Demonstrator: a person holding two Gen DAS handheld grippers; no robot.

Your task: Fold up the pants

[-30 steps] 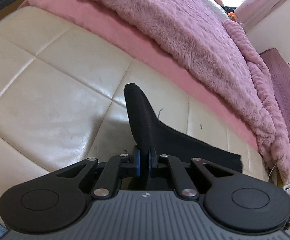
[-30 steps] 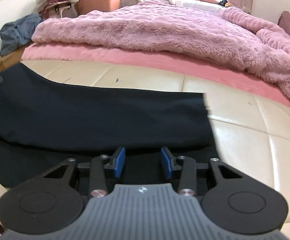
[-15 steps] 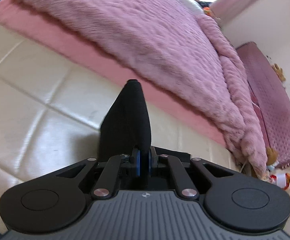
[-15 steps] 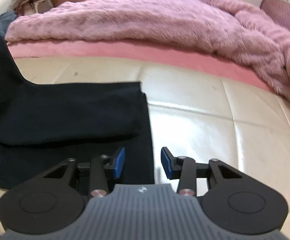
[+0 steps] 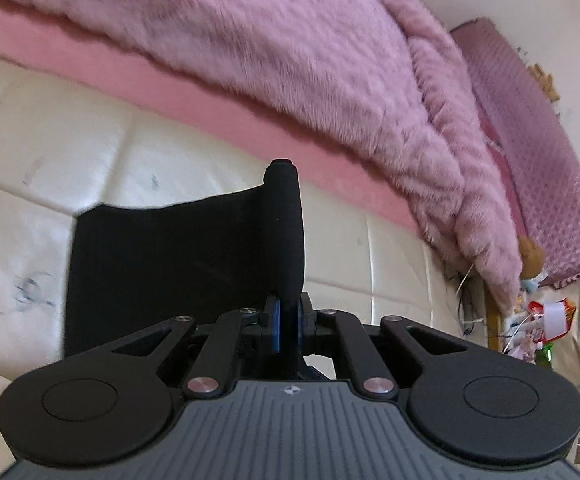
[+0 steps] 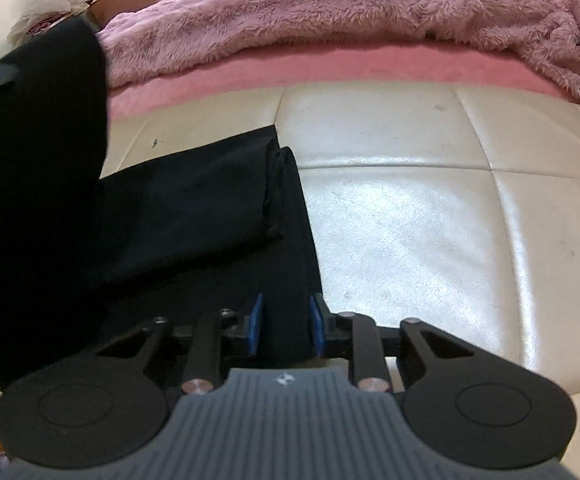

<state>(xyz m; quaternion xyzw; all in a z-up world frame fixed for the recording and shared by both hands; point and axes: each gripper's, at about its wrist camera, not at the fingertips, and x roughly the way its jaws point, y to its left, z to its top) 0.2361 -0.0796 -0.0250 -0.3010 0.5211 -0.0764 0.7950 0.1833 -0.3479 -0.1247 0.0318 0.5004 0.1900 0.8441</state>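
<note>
Black fabric is the main thing in both views: the pants lie spread on a cream leather surface with stitched seams, next to a bed. In the right wrist view the right gripper stands over the right edge of the pants, and its jaws are closing; the edge of the cloth runs between the blue pads, but the pads do not press on it yet. A folded layer of the same pants lies just ahead of this gripper, and at the left of that view a lifted part of the cloth rises and hides the background. In the left wrist view the left gripper is closed tight on a fold of the pants, which stands up between its pads and hangs down to the left onto the cream surface. A fluffy pink blanket covers the bed behind, over a pink sheet.
</note>
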